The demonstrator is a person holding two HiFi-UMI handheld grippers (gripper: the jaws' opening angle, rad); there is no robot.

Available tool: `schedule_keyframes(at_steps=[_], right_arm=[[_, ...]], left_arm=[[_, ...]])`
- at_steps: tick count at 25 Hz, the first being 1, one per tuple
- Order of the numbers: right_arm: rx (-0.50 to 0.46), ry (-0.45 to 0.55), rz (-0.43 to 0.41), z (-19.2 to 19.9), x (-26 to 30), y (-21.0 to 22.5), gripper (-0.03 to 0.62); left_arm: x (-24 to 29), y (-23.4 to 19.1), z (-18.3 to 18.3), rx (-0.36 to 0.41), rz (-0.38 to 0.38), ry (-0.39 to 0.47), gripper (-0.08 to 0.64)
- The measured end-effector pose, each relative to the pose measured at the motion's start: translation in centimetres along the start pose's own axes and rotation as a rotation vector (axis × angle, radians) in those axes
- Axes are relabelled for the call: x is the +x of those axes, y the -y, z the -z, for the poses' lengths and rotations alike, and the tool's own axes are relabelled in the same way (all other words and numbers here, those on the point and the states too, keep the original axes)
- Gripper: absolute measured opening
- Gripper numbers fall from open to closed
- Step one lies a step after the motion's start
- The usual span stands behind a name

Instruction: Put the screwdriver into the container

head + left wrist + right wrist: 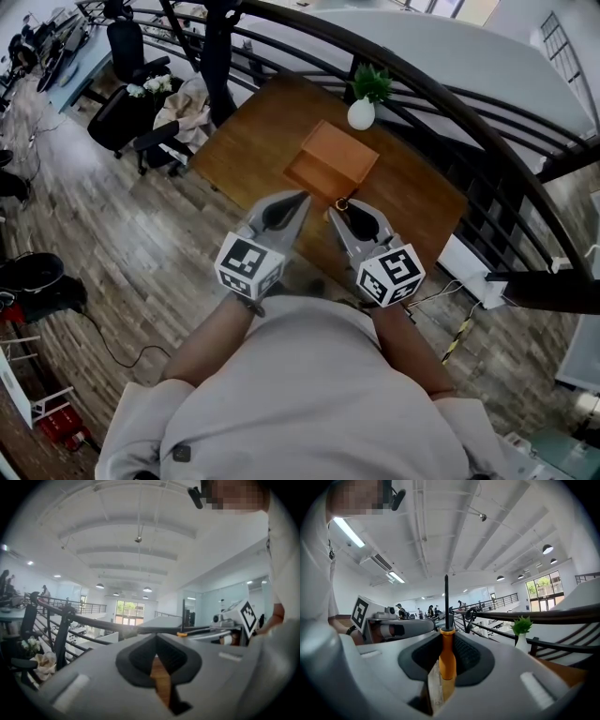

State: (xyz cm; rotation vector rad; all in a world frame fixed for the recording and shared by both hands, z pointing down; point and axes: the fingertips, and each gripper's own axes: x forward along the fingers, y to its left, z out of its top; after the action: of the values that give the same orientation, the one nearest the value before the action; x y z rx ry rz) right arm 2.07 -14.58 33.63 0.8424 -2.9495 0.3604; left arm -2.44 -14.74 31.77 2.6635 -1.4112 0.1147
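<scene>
So the biggest thing here is the brown wooden desk (pixel 422 202), sitting against a curved black metal railing (pixel 450 103) on its far side, with grey-brown plank floor (pixel 112 272) around it.

On the desk, roughly in the middle, there's the orange-brown rectangular open-top container (pixel 330 159). From the head view all I can see inside it is its own plain bottom.

Both claws hang over the near edge of the desk, just this side of the container. The left claw (pixel 298 198) (pixel 157 641) is basically pinched together. Its black pads meet at the tip with nothing between them, and a sliver of desk shows through the slit lower down. The right claw (pixel 337 208) (pixel 447 637) sits just right of it and is clamped on the orange-handled screwdriver (pixel 447 660) (pixel 342 203). The handle is squeezed between the pads and the thin black shaft sticks straight out past the tips. So the screwdriver is outside the container, right by its near corner, in the right claw.

Far side of the container, near the railing, stands a small white round vase (pixel 361 114) (pixel 519 644) with a little green plant (pixel 372 84) in it.
</scene>
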Motion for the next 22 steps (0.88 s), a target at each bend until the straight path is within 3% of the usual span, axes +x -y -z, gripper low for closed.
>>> schedule_keyframes(at_steps=[6,15,22], right_arm=[[0.013,0.001,0.025,-0.3,-0.9,2.2,0.079],[0.035,-0.006,0.118,-0.5,-0.2,5.9,0.08],[0.05,-0.006,0.19,-0.9,2.9,7.8,0.079]], left_arm=[[2.6,0.1,0.0,-0.01,0.024,-0.016,0.002],[7.1,-0.8,-0.2,-0.014,0.127,-0.025,0.002],[8.8,-4.2,-0.3,-0.019,0.191,-0.038,0.002]])
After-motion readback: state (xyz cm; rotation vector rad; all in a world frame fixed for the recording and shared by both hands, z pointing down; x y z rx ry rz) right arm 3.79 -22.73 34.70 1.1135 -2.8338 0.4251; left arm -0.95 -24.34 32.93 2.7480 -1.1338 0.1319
